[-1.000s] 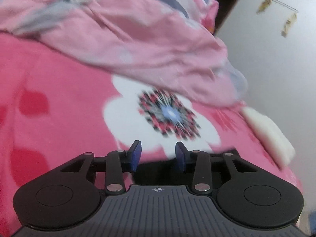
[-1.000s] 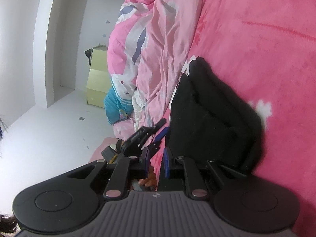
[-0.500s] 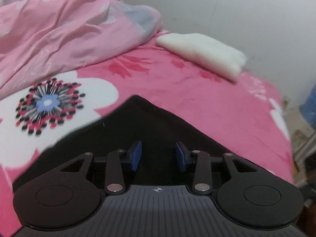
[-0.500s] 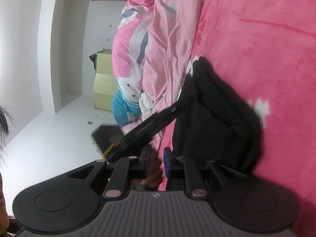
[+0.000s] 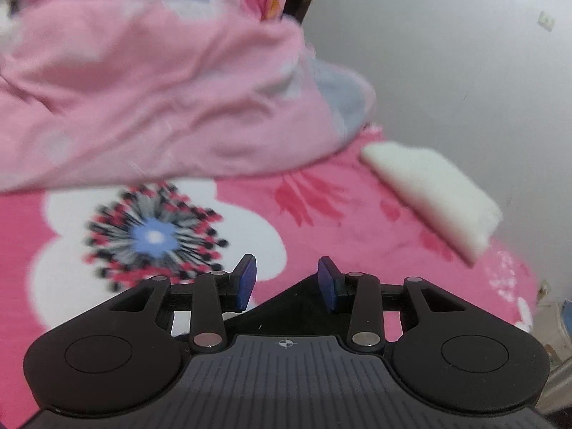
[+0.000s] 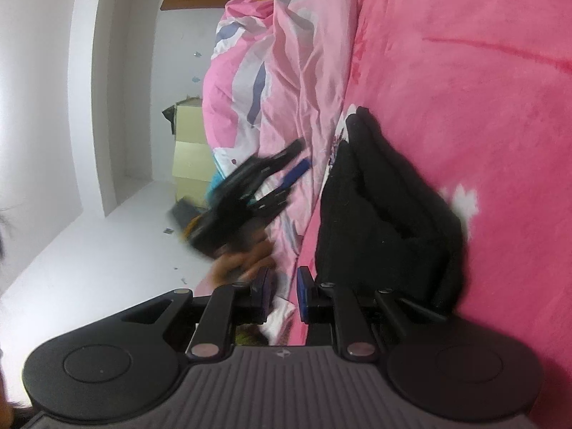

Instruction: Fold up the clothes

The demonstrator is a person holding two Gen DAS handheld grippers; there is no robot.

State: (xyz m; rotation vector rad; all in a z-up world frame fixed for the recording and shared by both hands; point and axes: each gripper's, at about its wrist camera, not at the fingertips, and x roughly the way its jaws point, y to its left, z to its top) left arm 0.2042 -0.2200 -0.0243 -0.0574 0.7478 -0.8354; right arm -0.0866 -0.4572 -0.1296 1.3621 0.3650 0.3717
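Starting at the left gripper (image 5: 286,280): its blue-padded jaws stand apart and empty. It hangs over the pink fleece bedspread with a big white flower print (image 5: 357,214). A corner of the black soft-knit garment (image 5: 296,304) peeks out just under the jaws at 6 o'clock. Farther out, a crumpled pale-pink quilt (image 5: 161,100) fills 10 to 12 o'clock, and a white folded pad of cloth (image 5: 429,193) lies at 2 o'clock by the wall.

The right gripper (image 6: 284,293) points level with only a narrow gap between its pads. I see bedding through that gap and nothing pinched, so I read it as released. In its view the black garment (image 6: 386,214) lies bunched on the bedspread (image 6: 464,89) from 1 to 3 o'clock, its near end just beside the right-hand finger. Whether that finger touches the cloth is hidden. At 11 o'clock the left gripper (image 6: 282,175) shows blurred above the person's hand (image 6: 246,261), with the quilt (image 6: 286,71) behind it.

The garment looks light, limp and thick. It should drape and sag rather than hold a crease, and the fleece under it will likely drag on it. It is loosely doubled over with deep puckers, so folding seems only partly done. A corner or hem edge, pinched through every layer, looks like the best hold. A grab at the bulging middle would probably only lift a hump.
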